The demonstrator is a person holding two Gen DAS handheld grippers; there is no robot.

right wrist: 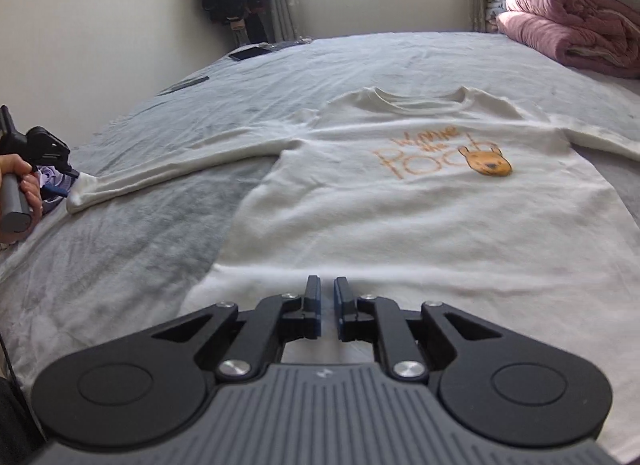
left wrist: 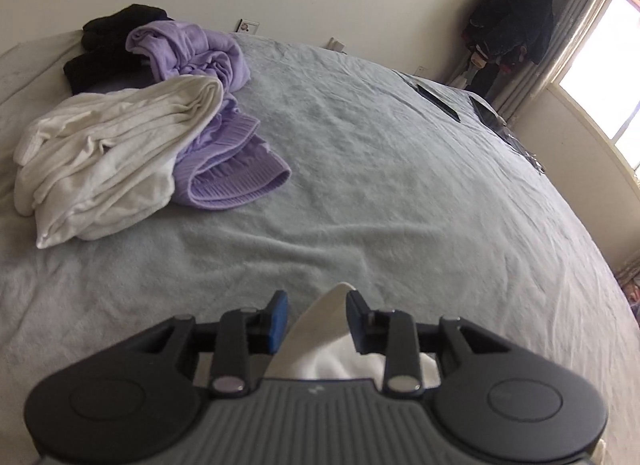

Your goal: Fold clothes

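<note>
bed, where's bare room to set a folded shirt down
Free: the wide grey stretch of bed right of the clothes pile, up to the dark flat items at the far edge. Also the wedge under the shirt sleeve. Crowded: the pile corner and the pink quilts.

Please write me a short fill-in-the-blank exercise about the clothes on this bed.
1. The white shirt lies flat with its printed side facing ____.
2. The left gripper is at the shirt's ____, its jaws apart.
3. In the pile, a cream garment lies on a ____ sweater.
4. The folded quilts are ____.

Missing words: up; sleeve; purple; pink
</note>
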